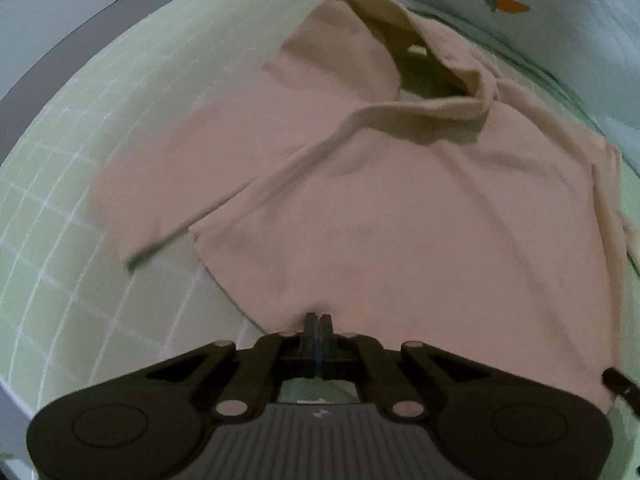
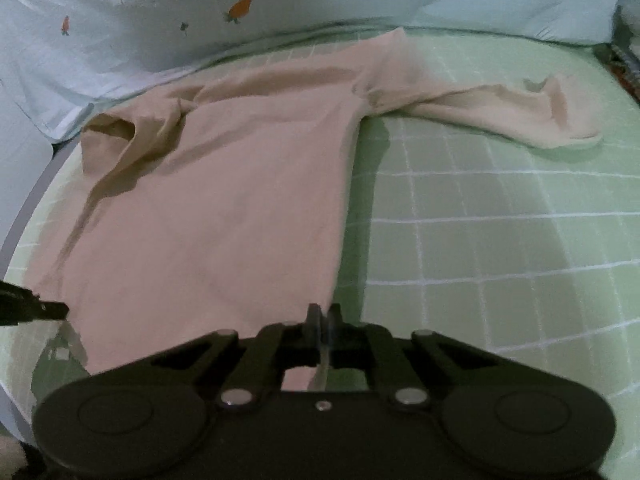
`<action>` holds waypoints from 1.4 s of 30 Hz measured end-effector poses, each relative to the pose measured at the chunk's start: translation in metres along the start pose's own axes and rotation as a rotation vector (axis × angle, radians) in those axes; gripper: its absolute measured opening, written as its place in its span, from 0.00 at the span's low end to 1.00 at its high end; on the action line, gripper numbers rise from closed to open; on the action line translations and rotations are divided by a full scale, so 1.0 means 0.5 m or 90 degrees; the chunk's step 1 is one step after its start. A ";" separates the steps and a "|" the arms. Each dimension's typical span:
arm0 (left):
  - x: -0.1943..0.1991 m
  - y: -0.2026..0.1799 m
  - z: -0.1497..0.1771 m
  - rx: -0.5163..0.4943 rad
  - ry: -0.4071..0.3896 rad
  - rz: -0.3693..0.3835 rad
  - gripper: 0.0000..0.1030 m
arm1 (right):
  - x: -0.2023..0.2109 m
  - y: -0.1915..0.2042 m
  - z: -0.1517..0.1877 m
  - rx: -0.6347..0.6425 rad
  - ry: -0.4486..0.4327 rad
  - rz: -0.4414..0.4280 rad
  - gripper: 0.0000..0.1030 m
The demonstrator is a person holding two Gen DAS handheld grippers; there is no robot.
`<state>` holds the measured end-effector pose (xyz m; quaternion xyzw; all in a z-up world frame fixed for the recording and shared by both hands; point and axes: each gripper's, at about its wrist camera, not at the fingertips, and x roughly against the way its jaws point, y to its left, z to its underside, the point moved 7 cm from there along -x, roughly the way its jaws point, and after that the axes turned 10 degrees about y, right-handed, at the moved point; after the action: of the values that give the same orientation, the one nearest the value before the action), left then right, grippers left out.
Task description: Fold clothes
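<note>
Right at the tips of my left tongs (image 1: 319, 322) the jaws are pinched tight on the near hem of the beige hoodie (image 1: 400, 208), and my right tongs (image 2: 323, 316) are clamped the same way on the hem's other corner. So both bottom corners look gripped, and I'd say the folding has barely begun: body flat, nothing doubled over yet. The cloth looks soft, matte, a bit fleecy, with shallow creases. Beyond my left tips one sleeve (image 1: 168, 184) lies slanted across the green checked sheet (image 1: 60, 240); beyond my right, the other sleeve (image 2: 512, 112) stretches out sideways. Farthest off, the hood (image 1: 400, 40) gapes open near a pale carrot-print pillow (image 2: 160, 20).
</note>
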<state>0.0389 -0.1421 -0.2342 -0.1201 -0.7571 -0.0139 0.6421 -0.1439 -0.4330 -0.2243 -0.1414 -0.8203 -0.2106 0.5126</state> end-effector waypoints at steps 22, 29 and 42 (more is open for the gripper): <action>0.100 0.145 0.031 0.189 -0.049 -0.034 0.61 | 0.063 -0.036 -0.044 0.054 -0.042 0.131 0.82; 0.070 0.251 -0.089 0.171 -0.045 -0.074 0.72 | -0.005 0.063 -0.063 0.043 -0.028 0.132 0.98; 0.005 0.225 -0.218 -0.016 -0.065 -0.073 0.06 | -0.091 0.171 -0.073 0.035 0.049 0.179 0.98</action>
<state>0.1664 -0.0516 -0.2276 -0.0855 -0.7941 -0.0542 0.5993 -0.0574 -0.3771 -0.2344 -0.2324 -0.7775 -0.1195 0.5721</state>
